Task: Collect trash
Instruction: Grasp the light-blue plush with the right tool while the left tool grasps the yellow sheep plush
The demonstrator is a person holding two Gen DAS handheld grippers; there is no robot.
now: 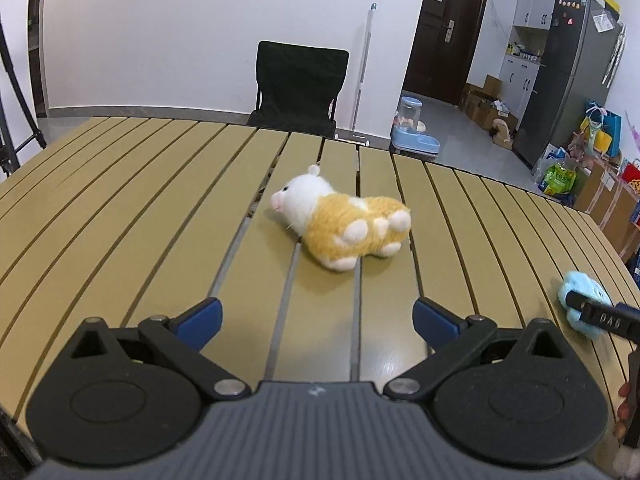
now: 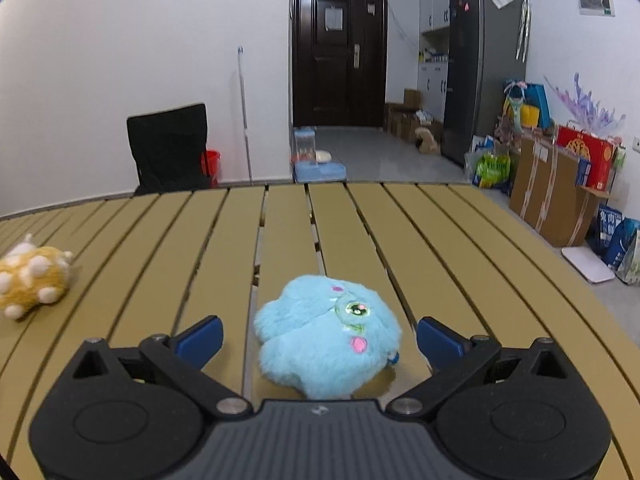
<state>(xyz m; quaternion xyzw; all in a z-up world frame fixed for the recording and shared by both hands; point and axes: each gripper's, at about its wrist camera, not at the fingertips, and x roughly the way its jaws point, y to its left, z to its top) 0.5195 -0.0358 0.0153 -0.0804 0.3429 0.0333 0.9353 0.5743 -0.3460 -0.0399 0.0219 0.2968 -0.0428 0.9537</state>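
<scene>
A yellow and white plush hamster (image 1: pixel 344 224) lies on its side near the middle of the slatted table (image 1: pixel 120 208), a short way ahead of my left gripper (image 1: pixel 318 318), which is open and empty. In the right wrist view a fluffy light-blue plush toy (image 2: pixel 328 340) rests on the table between the wide-open blue pads (image 2: pixel 200 338) of my right gripper (image 2: pixel 320 340), with gaps on both sides. The same blue toy (image 1: pixel 580 304) shows at the right edge of the left wrist view, partly hidden by the right gripper's black finger. The hamster (image 2: pixel 32 276) appears far left in the right wrist view.
A black folding chair (image 1: pixel 298 84) stands behind the table's far edge, with a mop handle (image 1: pixel 364 64) against the wall. A pet water feeder (image 1: pixel 414 128), a dark fridge (image 2: pixel 484 68), cardboard boxes (image 2: pixel 548 196) and bags sit on the floor to the right. A red bucket (image 2: pixel 211 164) stands by the chair.
</scene>
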